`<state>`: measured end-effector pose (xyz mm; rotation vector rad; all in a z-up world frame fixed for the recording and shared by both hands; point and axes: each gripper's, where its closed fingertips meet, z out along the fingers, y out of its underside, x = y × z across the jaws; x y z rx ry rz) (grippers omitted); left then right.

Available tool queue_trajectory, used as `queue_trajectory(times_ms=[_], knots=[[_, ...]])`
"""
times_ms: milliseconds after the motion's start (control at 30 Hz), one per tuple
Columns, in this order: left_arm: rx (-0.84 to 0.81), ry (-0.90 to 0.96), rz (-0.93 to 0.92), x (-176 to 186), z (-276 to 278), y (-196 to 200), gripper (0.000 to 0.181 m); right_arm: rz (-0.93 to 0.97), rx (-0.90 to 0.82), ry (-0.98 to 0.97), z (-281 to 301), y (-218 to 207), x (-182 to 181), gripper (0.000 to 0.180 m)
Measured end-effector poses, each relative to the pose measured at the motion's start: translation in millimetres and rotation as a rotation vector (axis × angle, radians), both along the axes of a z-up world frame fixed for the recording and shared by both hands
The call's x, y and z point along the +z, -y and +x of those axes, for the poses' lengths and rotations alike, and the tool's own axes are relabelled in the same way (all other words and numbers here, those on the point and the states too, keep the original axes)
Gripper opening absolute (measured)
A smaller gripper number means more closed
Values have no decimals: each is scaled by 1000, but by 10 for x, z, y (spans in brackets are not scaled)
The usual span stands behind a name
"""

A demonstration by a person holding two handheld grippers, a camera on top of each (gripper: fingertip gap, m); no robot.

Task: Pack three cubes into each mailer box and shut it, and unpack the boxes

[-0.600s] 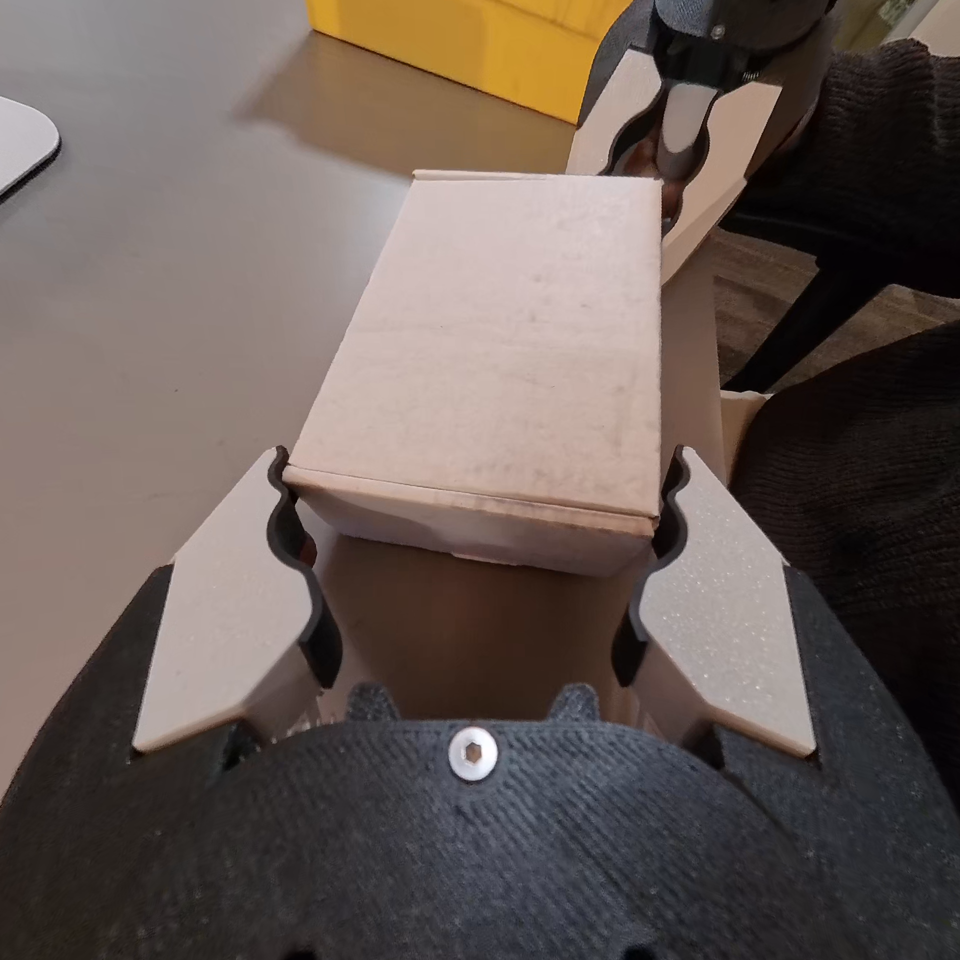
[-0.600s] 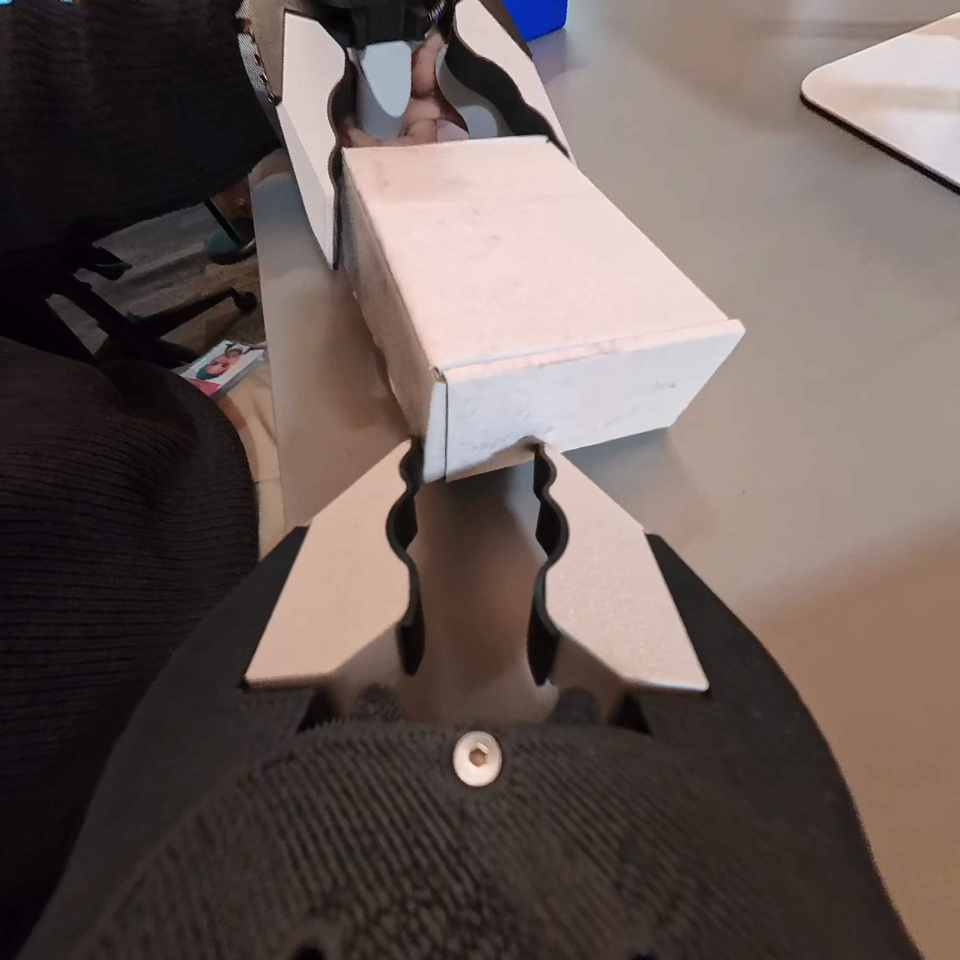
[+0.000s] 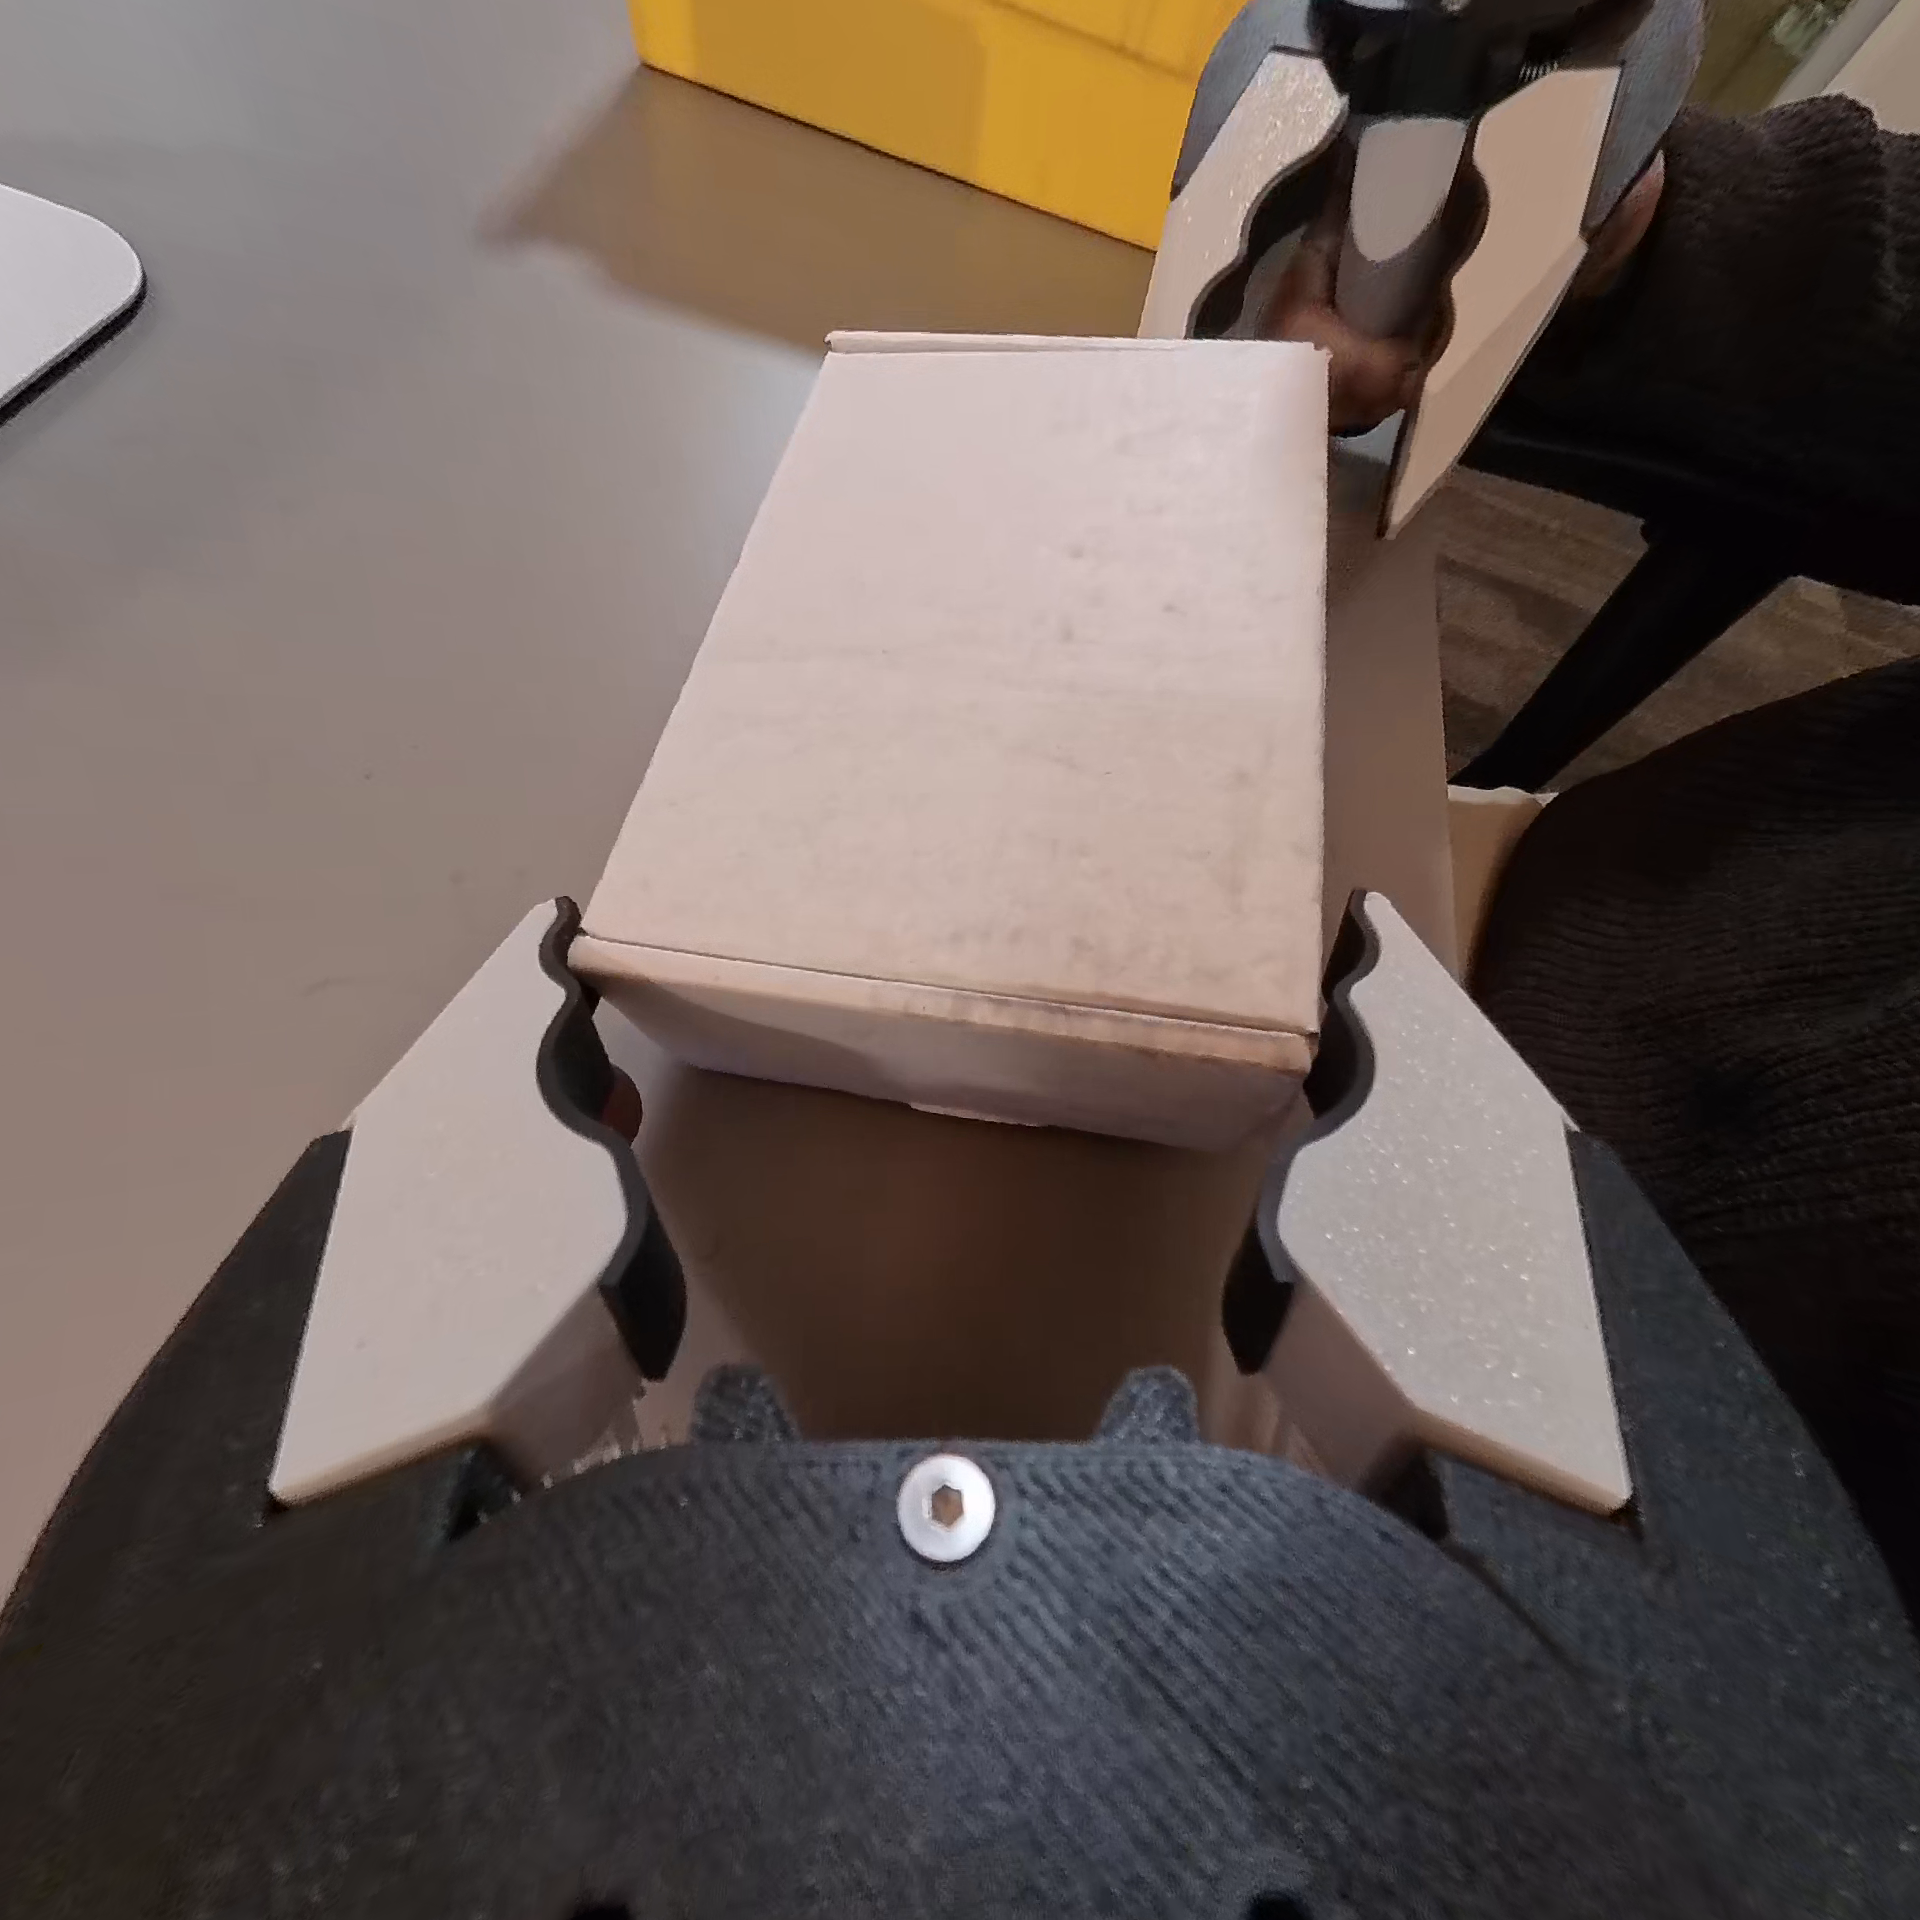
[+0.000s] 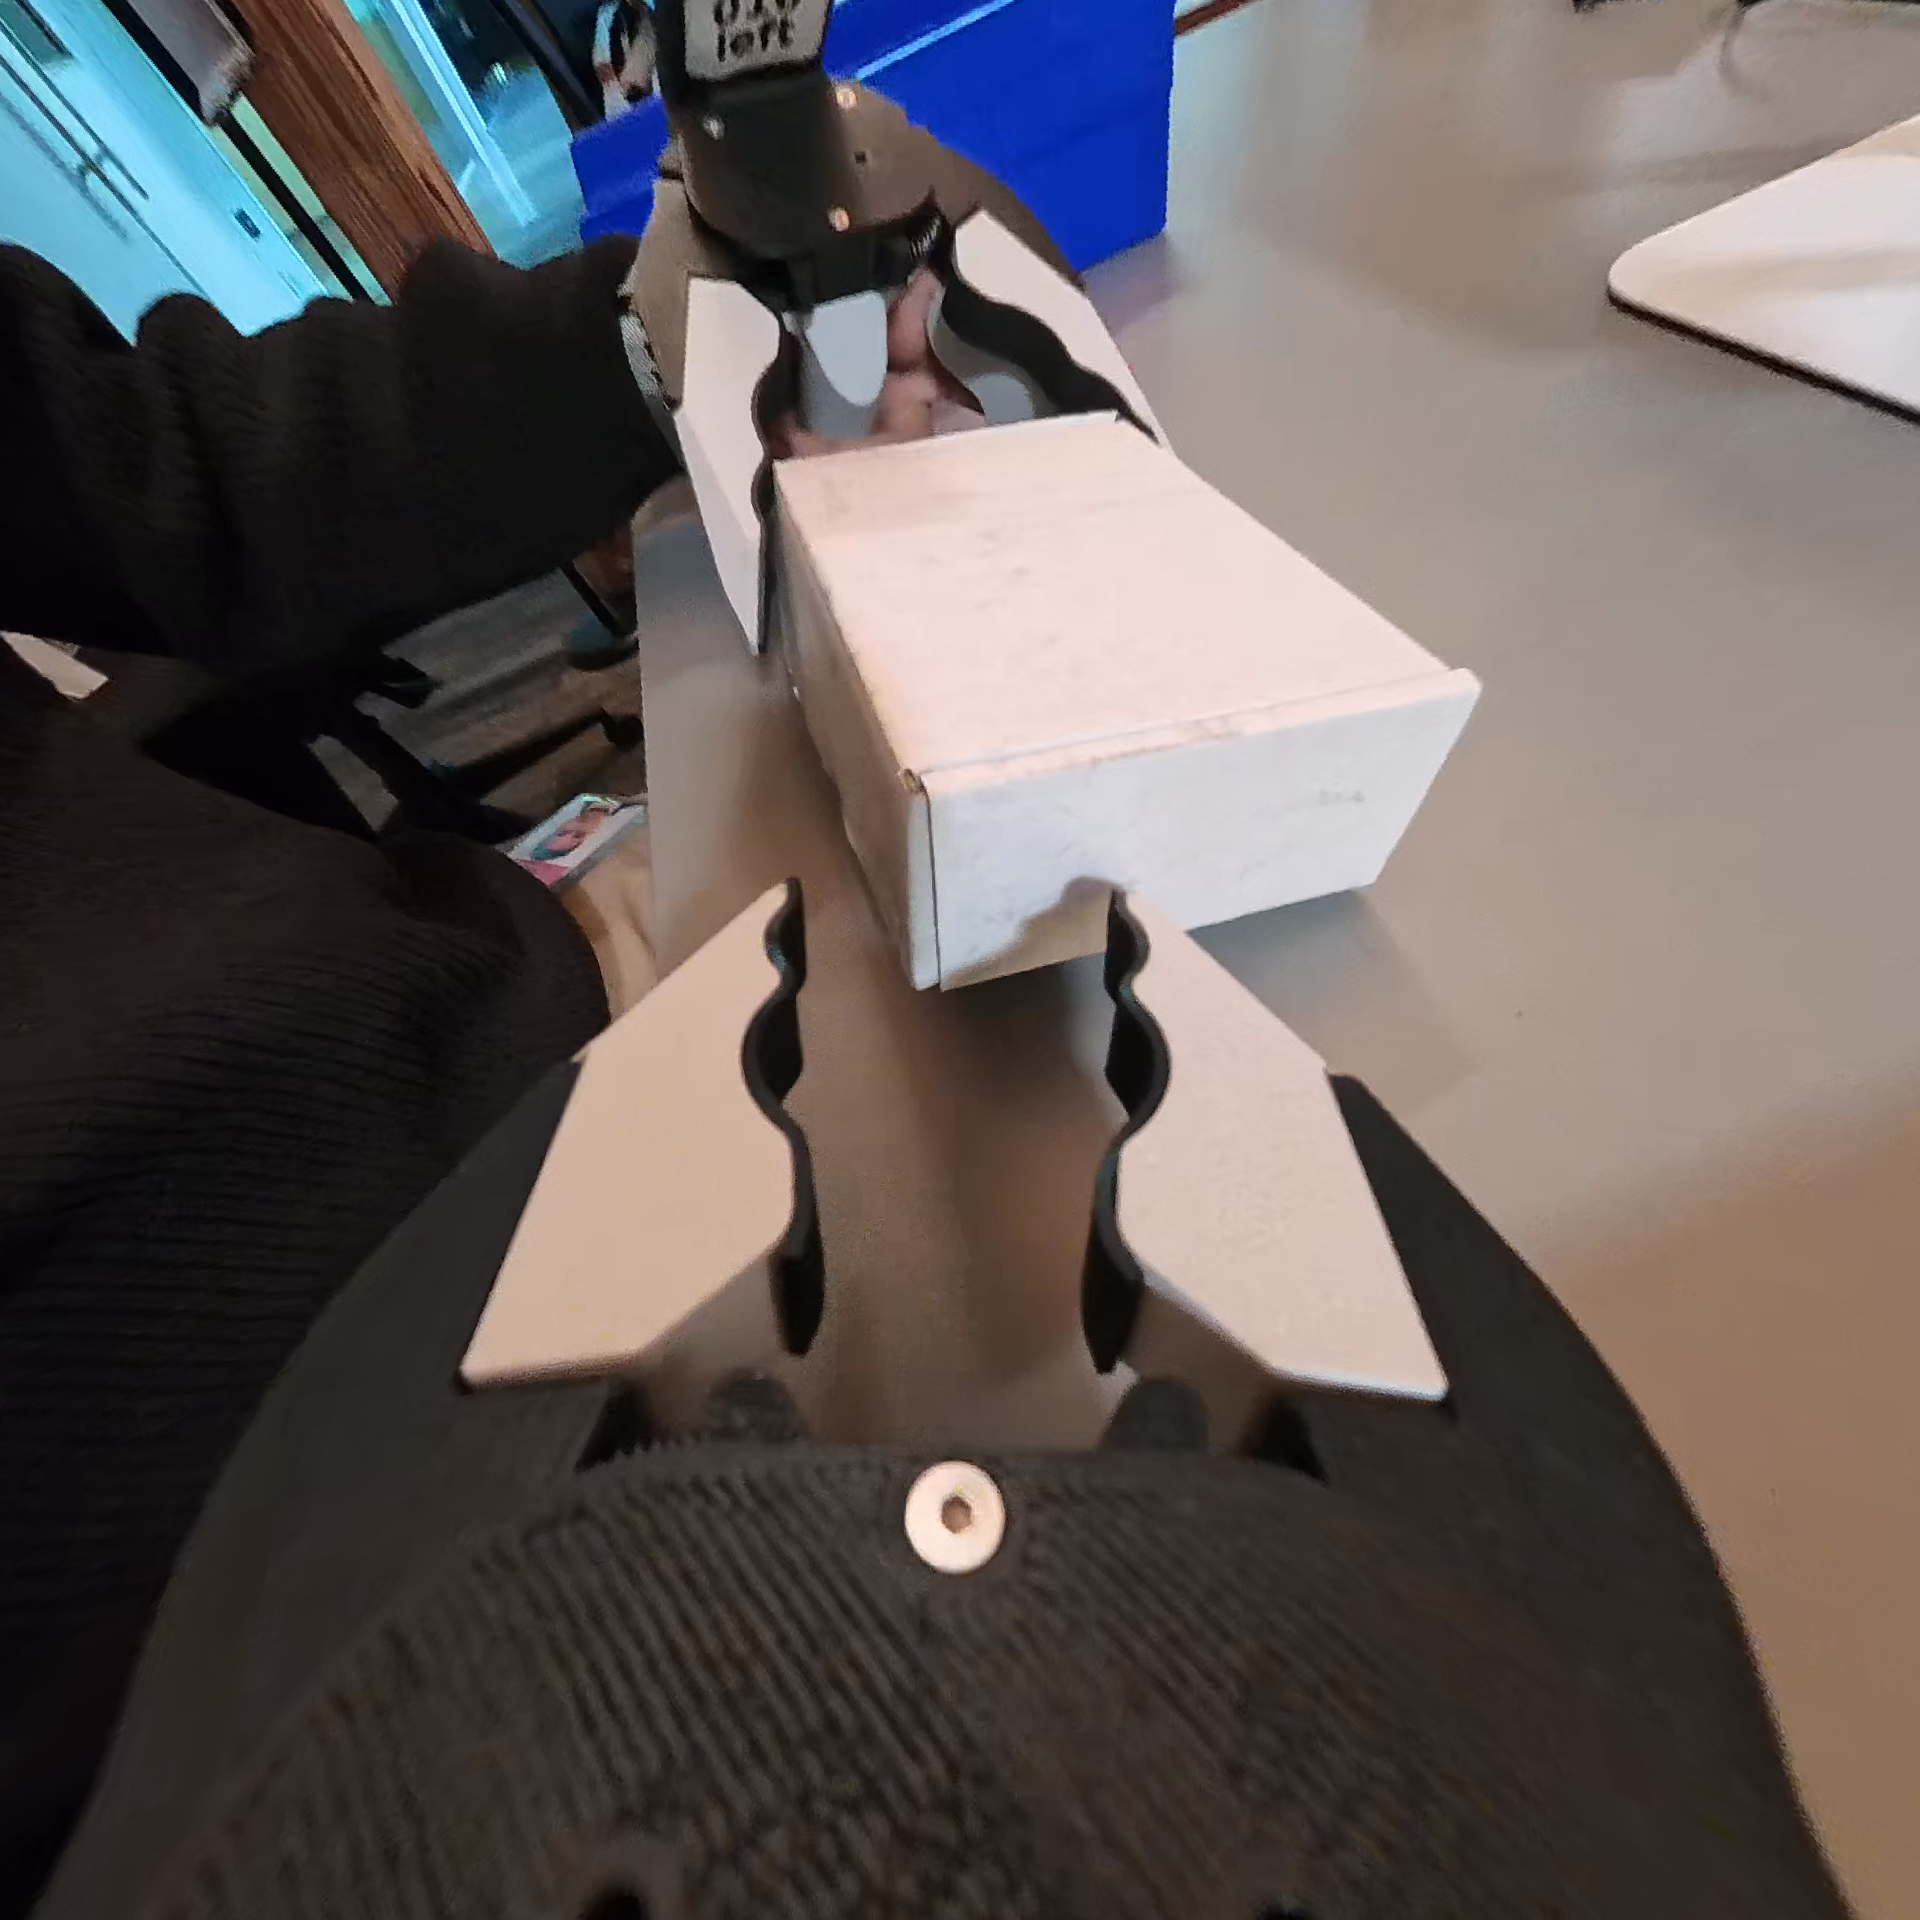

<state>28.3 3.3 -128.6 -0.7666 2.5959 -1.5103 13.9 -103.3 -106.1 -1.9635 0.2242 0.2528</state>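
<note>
A closed white mailer box [image 3: 987, 675] lies flat on the grey table [image 3: 312, 727], close to its edge by the person. My left gripper [image 3: 951, 925] is spread wide, and its fingertips press on both sides of the box's near end. In the right wrist view its fingers [image 4: 722, 488] flank the far end of the box [image 4: 1091, 623]. My right gripper [image 4: 951, 904] is open and empty, just short of the box's front flap [image 4: 1164, 821] and not touching it. It also shows in the left wrist view [image 3: 1351, 416], beyond the box's far right corner. No cubes are in view.
A yellow bin [image 3: 935, 94] stands behind the box in the left wrist view, and a blue bin [image 4: 987, 135] in the right wrist view. White pads [image 3: 52, 281] [image 4: 1787, 281] lie farther out on the table. The person's black sleeve [image 4: 260, 468] is beside the table edge.
My right gripper has drawn back and up from the box's front flap, and its fingers stand a little wider. My left gripper and the box have not moved.
</note>
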Motion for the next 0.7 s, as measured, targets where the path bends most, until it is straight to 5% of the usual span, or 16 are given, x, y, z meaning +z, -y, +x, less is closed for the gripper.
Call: queue_trajectory(times_ms=[267,700], knots=[[0,-3,-7,3,-1,1,136,-3,-15,32,42,25,5,29],[7,1,-11,8,4,9,135,-70,10,48,-15,24,-45,15]])
